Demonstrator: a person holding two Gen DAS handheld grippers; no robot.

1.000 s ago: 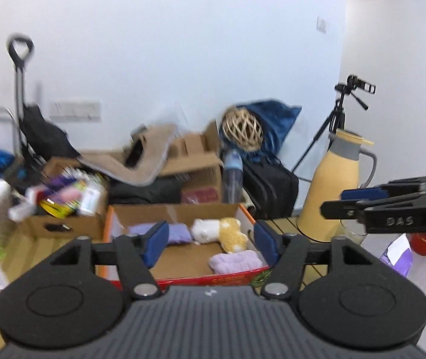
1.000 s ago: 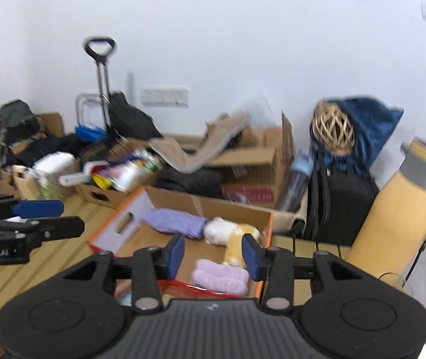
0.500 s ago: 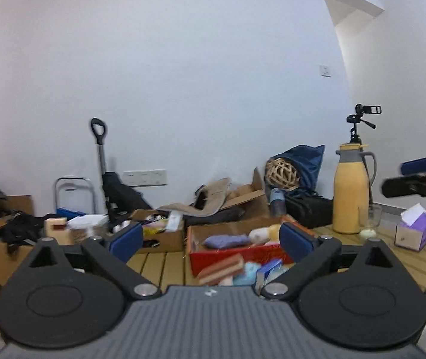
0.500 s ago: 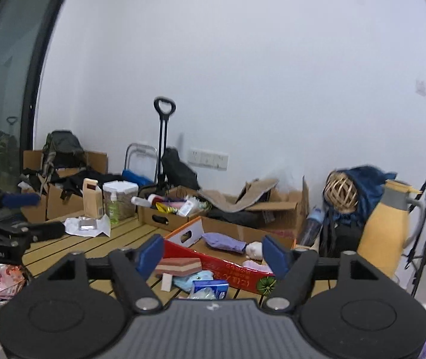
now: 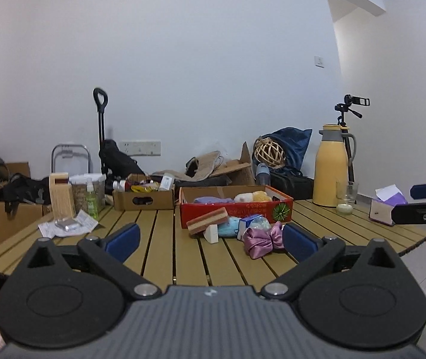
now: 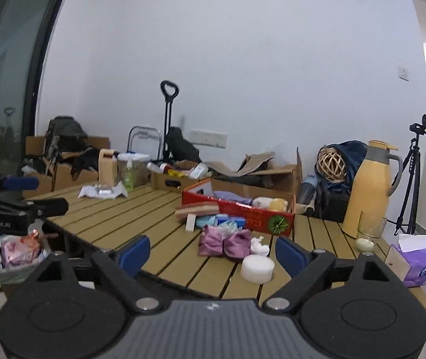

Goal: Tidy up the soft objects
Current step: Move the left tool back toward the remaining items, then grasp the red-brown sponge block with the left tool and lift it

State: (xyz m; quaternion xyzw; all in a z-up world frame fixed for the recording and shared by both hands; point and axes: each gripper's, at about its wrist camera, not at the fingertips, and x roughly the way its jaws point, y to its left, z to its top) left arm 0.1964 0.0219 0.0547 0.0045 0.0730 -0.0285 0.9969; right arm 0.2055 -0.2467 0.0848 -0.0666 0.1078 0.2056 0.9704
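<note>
We log a purple bow [image 5: 262, 238] on the slatted table [image 5: 159, 239], ahead of both grippers and touching neither. Left gripper [image 5: 210, 240]: jaws wide, nothing between them. Right gripper [image 6: 210, 249]: jaws wide, likewise bare. Behind the bow, a red box [image 5: 237, 208] holds soft toys [image 5: 253, 196], only partly visible over its wall. Against the box front lie a striped sponge [image 5: 208, 224] and a blue pack [image 5: 250, 221], overlapping and hard to separate. A white puck [image 6: 257, 268] sits near the table edge; a yellow jug [image 5: 331, 166] stands far right.
</note>
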